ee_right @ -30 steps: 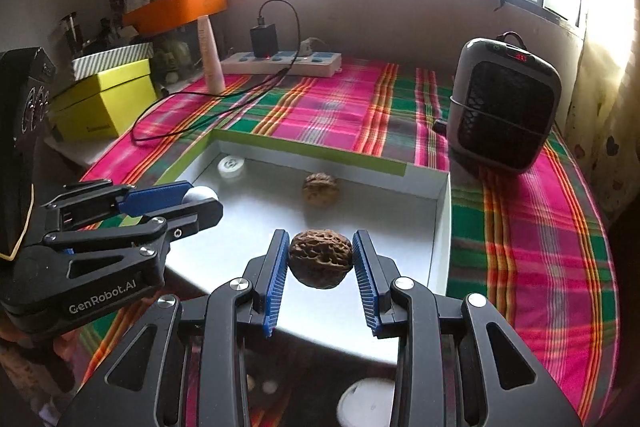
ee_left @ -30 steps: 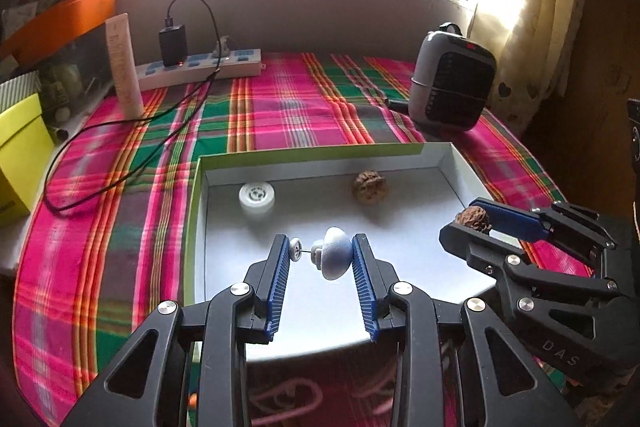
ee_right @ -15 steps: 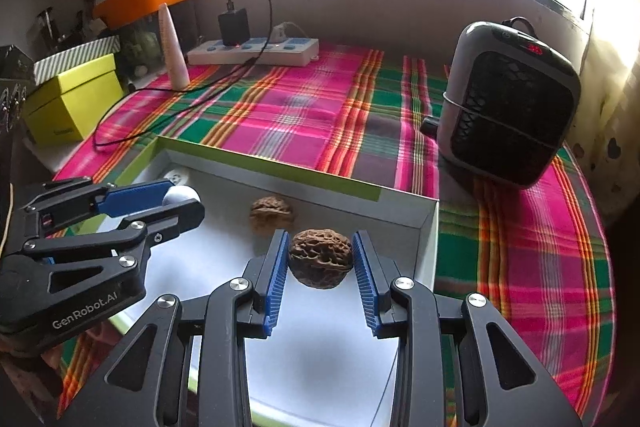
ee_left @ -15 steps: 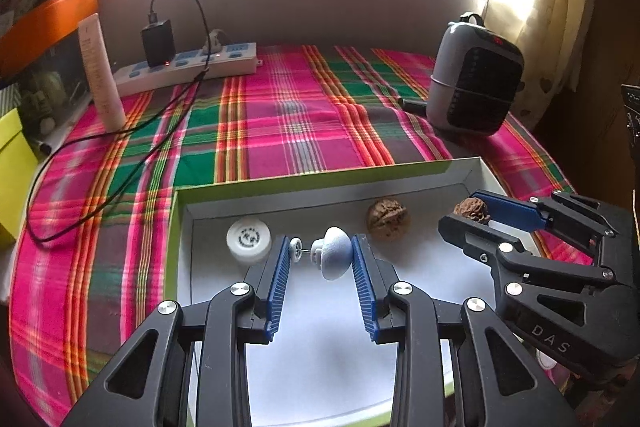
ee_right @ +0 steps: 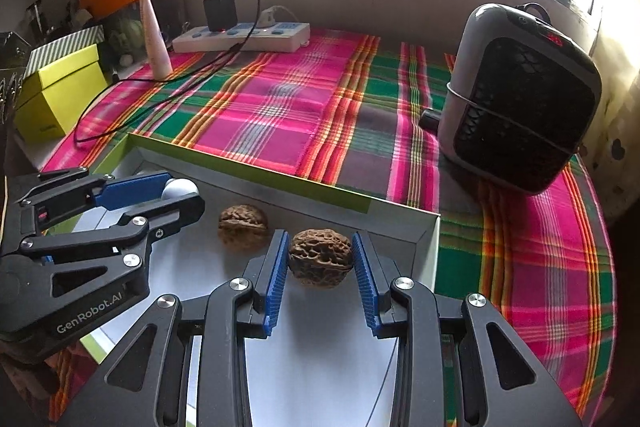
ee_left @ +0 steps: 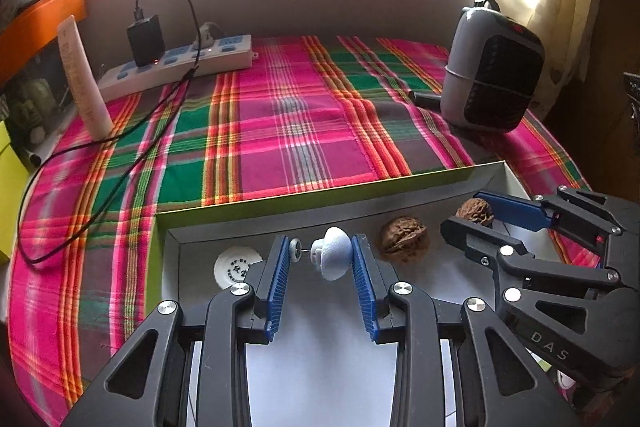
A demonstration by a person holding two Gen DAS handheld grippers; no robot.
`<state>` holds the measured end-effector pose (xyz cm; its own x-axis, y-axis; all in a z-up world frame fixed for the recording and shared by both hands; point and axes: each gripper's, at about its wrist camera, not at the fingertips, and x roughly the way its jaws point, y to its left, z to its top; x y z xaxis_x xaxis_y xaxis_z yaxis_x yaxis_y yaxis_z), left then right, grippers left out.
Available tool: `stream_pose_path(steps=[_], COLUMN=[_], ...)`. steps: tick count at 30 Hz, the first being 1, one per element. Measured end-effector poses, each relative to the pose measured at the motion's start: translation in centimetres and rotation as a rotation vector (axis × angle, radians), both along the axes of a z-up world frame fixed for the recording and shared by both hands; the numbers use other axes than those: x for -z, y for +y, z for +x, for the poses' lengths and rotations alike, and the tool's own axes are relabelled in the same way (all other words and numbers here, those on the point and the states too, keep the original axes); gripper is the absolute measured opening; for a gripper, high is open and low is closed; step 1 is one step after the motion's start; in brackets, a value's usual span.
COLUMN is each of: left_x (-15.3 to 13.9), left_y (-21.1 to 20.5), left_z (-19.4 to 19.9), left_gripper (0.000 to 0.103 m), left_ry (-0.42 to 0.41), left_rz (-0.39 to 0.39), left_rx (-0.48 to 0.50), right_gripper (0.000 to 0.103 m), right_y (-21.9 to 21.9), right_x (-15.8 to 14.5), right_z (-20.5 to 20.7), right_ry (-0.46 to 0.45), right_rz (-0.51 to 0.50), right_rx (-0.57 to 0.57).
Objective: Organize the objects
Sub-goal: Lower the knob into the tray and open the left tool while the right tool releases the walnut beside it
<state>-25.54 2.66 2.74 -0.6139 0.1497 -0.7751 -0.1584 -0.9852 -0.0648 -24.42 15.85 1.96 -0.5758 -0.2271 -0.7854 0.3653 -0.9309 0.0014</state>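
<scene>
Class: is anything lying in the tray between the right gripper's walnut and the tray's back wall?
Nothing visible. The held walnut faces bare tray wall; the loose walnut lies to its left, out of line.

A white mushroom-shaped knob (ee_left: 334, 259) with a thin pin and small disc lies sideways, held over the shallow white box (ee_left: 280, 223). A wrinkled brown walnut (ee_right: 320, 259) is held above the box's right end. A second walnut (ee_left: 404, 239) and a round white cap (ee_left: 234, 269) rest on the box floor.
</scene>
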Motion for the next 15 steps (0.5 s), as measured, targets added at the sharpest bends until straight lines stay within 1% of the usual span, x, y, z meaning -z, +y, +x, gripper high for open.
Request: stream_pose_path(steps=[15], left_x=[0.48], left_y=[0.27], left_z=[-0.67], left_gripper=[0.030], left_ry=[-0.024], left_rz=[-0.023], left_rx=[0.006], right_gripper=[0.034], right_y=[-0.45], right_x=[0.49], right_z=[-0.51], right_ry=[-0.040], right_rz=[0.033], right_rx=[-0.001])
